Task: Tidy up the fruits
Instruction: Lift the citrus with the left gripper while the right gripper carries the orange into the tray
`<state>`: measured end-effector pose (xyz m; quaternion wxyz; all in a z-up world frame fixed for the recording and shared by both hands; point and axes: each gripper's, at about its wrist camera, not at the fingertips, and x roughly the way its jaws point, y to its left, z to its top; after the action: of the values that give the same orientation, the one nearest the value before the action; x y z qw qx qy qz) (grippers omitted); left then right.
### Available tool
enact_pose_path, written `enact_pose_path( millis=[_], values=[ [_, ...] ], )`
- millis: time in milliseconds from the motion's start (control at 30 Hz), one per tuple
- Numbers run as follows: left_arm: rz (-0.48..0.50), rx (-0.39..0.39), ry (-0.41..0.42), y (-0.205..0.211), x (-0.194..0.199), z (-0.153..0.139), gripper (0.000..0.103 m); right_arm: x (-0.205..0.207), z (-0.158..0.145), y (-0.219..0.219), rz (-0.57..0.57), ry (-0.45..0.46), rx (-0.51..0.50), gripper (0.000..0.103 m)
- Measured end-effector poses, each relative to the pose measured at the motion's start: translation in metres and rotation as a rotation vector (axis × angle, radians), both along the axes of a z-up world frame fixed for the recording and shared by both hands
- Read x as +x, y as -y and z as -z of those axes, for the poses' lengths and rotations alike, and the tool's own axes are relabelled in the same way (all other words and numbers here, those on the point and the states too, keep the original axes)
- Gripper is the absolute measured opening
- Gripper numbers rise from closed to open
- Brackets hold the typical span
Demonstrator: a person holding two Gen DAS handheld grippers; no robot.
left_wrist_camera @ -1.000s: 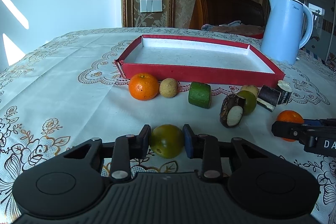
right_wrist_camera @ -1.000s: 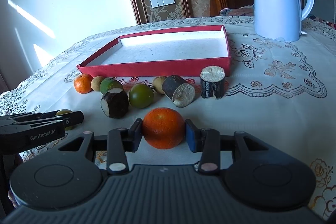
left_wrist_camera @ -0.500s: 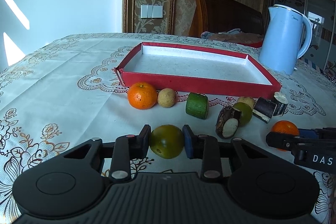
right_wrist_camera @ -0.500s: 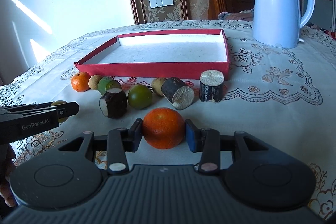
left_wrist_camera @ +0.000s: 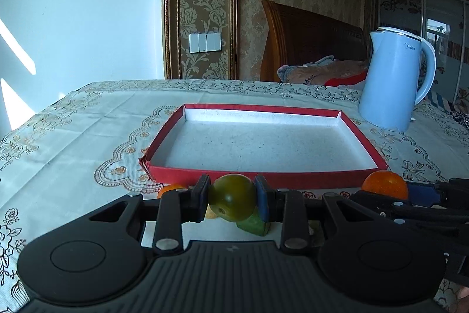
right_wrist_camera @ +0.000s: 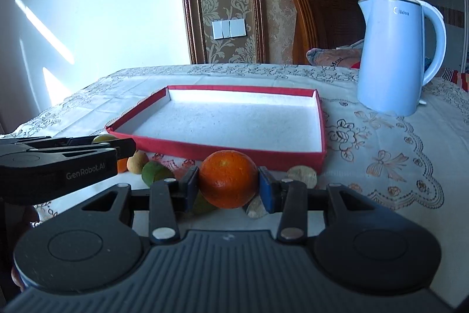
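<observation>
My left gripper (left_wrist_camera: 232, 199) is shut on a dark green round fruit (left_wrist_camera: 231, 197) and holds it in the air just before the near wall of the red tray (left_wrist_camera: 293, 179). My right gripper (right_wrist_camera: 228, 184) is shut on an orange (right_wrist_camera: 228, 179), also raised near the tray's (right_wrist_camera: 321, 137) front edge. The right gripper and its orange (left_wrist_camera: 384, 188) show at the right of the left wrist view. The left gripper (right_wrist_camera: 58, 157) shows at the left of the right wrist view. The tray's white floor is bare.
A pale blue kettle (left_wrist_camera: 395, 81) stands right of the tray, also in the right wrist view (right_wrist_camera: 395, 55). Other fruits lie on the cloth under the grippers: a green piece (left_wrist_camera: 253, 223), a tan ball (right_wrist_camera: 137, 162), a green fruit (right_wrist_camera: 154, 172). A wooden chair (left_wrist_camera: 307, 40) stands behind.
Both grippers have risen off the table with their fruits and moved toward the tray. The fruits left on the cloth now sit below and partly behind the fingers.
</observation>
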<state>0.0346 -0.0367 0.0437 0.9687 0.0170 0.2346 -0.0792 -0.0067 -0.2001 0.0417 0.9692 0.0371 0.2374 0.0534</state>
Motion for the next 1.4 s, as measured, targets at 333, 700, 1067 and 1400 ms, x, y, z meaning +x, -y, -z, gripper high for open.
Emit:
enact_pose_path(
  millis=[333,700,1067,1400],
  values=[
    [-0.079,-0.002,0.008,0.010,0.051,-0.003,0.032,0.060,-0.011,0.023,0.055,-0.019,0.030,0.040],
    [-0.073,-0.039,-0.048,0.011,0.095,0.012,0.032,0.103,0.010,0.020,0.083,-0.066,0.000,0.040],
    [-0.050,-0.012,-0.130,0.020,0.125,0.029,0.032,0.133,0.023,0.008,0.066,-0.127,-0.027,0.040],
    [-0.042,0.024,-0.165,0.027,0.132,0.042,0.032,0.138,0.032,0.008,0.045,-0.160,-0.007,0.040]
  ],
)
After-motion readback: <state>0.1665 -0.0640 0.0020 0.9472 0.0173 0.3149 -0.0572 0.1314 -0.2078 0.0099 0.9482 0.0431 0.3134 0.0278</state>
